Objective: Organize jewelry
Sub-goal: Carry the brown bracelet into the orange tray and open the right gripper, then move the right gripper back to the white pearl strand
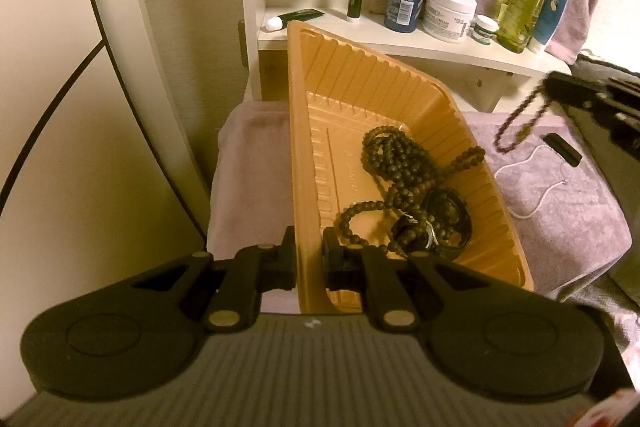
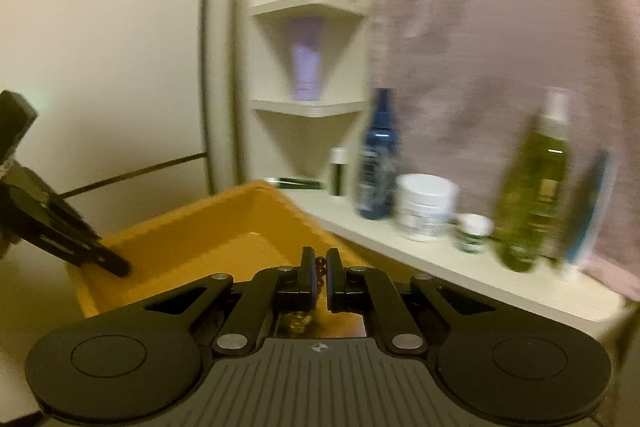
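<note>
Dark beaded necklaces [image 1: 404, 179] tangled, ribbed orange tray [image 1: 360, 87] tilted.

Left gripper [image 1: 310, 259] fingers clamp a rim; right gripper [image 2: 319, 285] fingers pinch beads.

Shelf bottles [image 2: 378, 155] motion-blurred

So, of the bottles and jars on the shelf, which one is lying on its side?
The dark green tube with the white cap, at the left end of the shelf behind the tray. All the others stand upright.
</note>
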### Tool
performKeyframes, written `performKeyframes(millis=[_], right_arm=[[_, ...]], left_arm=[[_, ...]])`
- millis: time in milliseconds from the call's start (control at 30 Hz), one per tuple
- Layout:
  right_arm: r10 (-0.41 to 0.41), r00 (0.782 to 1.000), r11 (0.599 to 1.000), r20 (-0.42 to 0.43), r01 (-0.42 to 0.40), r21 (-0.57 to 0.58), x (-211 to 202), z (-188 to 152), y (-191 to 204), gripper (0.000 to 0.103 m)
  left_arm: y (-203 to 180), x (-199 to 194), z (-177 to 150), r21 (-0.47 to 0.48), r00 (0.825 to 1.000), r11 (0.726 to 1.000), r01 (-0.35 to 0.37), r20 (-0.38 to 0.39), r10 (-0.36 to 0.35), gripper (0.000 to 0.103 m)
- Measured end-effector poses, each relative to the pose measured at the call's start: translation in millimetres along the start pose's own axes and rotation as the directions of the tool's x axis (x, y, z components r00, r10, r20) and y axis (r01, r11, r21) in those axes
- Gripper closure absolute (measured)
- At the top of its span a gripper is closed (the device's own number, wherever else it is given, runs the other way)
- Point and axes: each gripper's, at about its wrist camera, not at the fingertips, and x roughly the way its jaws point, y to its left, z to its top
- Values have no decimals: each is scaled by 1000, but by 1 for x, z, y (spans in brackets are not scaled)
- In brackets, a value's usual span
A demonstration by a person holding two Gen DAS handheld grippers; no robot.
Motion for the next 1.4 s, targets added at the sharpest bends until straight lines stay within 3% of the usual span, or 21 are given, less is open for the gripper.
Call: performKeyframes(millis=[200, 400, 467, 500, 533, 567, 900, 1233, 1400], right_arm=[[79, 996, 997, -33, -80, -13, 38, 4, 25, 98], [92, 992, 995, -85, -94, -26, 63, -3, 33, 97], [82, 992, 996, -95, -86, -34, 64, -7, 35, 84], [78, 993, 996, -85, -80, -29, 62, -10, 33, 67], [80, 994, 997, -73, -82, -18, 59, -12, 30, 60], [76, 995, 997, -71, -77, -12, 57, -13, 28, 60], [-90, 993, 993, -78, 95, 71, 9, -38, -14, 60], [-296, 942, 936, -158, 319, 149, -49, -88, -57, 60], [-343, 919, 911, -196, 376, 169, -63, -106, -73, 60]], left_arm=[[1, 1, 1, -5, 1000, 1000, 4, 1, -4, 93], [3, 0, 1, -7, 1000, 1000, 6, 2, -6, 93], [3, 0, 0, -8, 1000, 1000, 9, 3, -9, 93], [4, 0, 0, -7, 1000, 1000, 10, 3, -9, 93], [4, 0, 0, -6, 1000, 1000, 9, 3, -9, 93], [4, 0, 0, -6, 1000, 1000, 9, 3, -9, 93], [4, 1, 0, -6, 1000, 1000, 8, 4, -8, 93], [4, -1, 0, -4, 1000, 1000, 7, 5, -6, 93], [4, -1, 0, -3, 1000, 1000, 7, 5, -7, 93]])
